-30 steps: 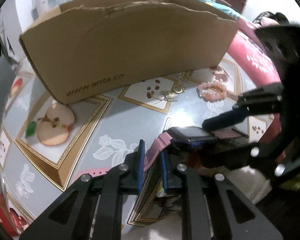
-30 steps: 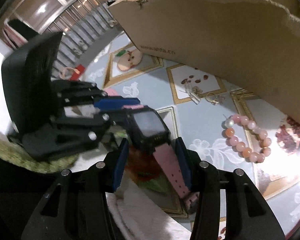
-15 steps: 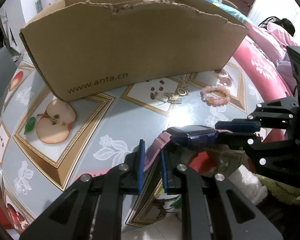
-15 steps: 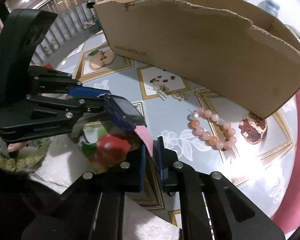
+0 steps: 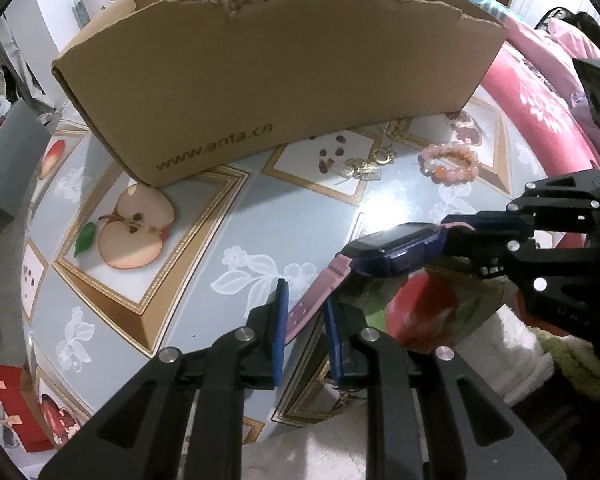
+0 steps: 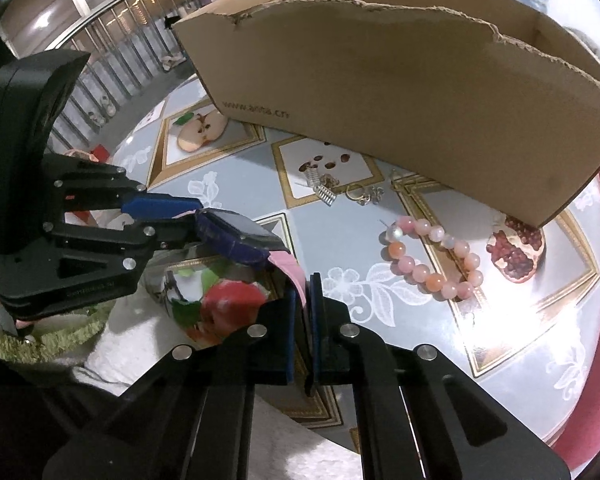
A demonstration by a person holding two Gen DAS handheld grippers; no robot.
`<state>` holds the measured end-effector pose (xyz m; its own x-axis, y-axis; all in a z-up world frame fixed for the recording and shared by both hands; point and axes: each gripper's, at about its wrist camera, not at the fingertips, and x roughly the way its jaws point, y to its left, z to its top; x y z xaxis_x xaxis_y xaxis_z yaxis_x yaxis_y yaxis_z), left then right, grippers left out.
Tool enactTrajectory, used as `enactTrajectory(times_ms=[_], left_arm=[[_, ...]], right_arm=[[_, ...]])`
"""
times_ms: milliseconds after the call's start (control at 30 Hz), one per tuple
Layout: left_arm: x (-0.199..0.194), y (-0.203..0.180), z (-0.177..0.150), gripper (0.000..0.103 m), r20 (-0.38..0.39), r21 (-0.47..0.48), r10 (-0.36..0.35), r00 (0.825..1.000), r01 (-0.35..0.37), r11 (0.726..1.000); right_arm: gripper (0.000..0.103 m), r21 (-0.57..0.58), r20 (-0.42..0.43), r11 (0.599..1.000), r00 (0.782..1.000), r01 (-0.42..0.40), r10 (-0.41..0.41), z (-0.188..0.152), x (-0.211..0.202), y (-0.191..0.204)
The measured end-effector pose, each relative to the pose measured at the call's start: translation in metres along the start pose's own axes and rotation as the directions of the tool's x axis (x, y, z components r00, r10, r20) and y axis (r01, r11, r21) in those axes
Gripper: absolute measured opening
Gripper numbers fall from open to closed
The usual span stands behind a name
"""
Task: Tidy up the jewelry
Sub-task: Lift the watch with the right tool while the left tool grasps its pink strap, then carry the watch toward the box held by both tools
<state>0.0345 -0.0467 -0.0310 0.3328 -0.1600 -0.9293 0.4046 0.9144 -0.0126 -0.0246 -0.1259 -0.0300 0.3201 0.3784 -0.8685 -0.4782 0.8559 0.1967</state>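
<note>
A watch with a dark blue case (image 5: pixel 396 246) and pink strap hangs above the table's near edge, stretched between both grippers. My left gripper (image 5: pixel 306 322) is shut on one pink strap end (image 5: pixel 312 304). My right gripper (image 6: pixel 304 304) is shut on the other strap end (image 6: pixel 288 266); the case also shows in the right wrist view (image 6: pixel 236 236). A pink bead bracelet (image 6: pixel 430 258) lies on the table to the right, also in the left wrist view (image 5: pixel 450 162). Small silver and gold earrings (image 6: pixel 342 192) lie in front of the open cardboard box (image 6: pixel 400 76).
The box (image 5: pixel 268 68) stands across the far side of the fruit-patterned tablecloth (image 5: pixel 228 220). A white fluffy cloth (image 6: pixel 140 344) lies below the table edge. A pink patterned bed cover (image 5: pixel 540 100) is at the right.
The right gripper closed on the strap end about a second ago. Both grippers have lifted the watch slightly and drawn back from the box, holding it stretched level.
</note>
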Motion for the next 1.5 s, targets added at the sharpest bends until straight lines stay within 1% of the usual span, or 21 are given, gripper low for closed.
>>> enactTrajectory(times_ms=[300, 800, 1033, 1400, 1500], left_arm=[[0.001, -0.004, 0.002, 0.018, -0.004, 0.001, 0.021, 1.000, -0.021, 1.000], [0.000, -0.003, 0.002, 0.018, -0.003, 0.000, 0.023, 1.000, -0.023, 1.000], [-0.001, -0.001, -0.001, 0.018, 0.025, 0.002, 0.021, 0.999, -0.021, 1.000], [-0.011, -0.001, -0.011, 0.007, 0.090, 0.009, 0.031, 0.995, -0.032, 0.999], [-0.016, -0.002, -0.011, 0.006, 0.101, 0.009, 0.035, 0.994, -0.037, 0.999]], right_arm=[[0.004, 0.017, -0.002, 1.000, 1.000, 0.002, -0.002, 0.003, 0.001, -0.001], [0.004, 0.027, 0.001, 1.000, 1.000, 0.004, -0.005, 0.006, 0.003, -0.004], [0.004, 0.043, 0.009, 0.999, 1.000, 0.009, -0.010, 0.005, 0.002, -0.005], [0.002, 0.037, 0.049, 0.999, 0.998, 0.028, -0.030, 0.005, -0.002, 0.000], [0.002, 0.038, 0.069, 0.999, 0.997, 0.030, -0.033, 0.004, -0.006, 0.000]])
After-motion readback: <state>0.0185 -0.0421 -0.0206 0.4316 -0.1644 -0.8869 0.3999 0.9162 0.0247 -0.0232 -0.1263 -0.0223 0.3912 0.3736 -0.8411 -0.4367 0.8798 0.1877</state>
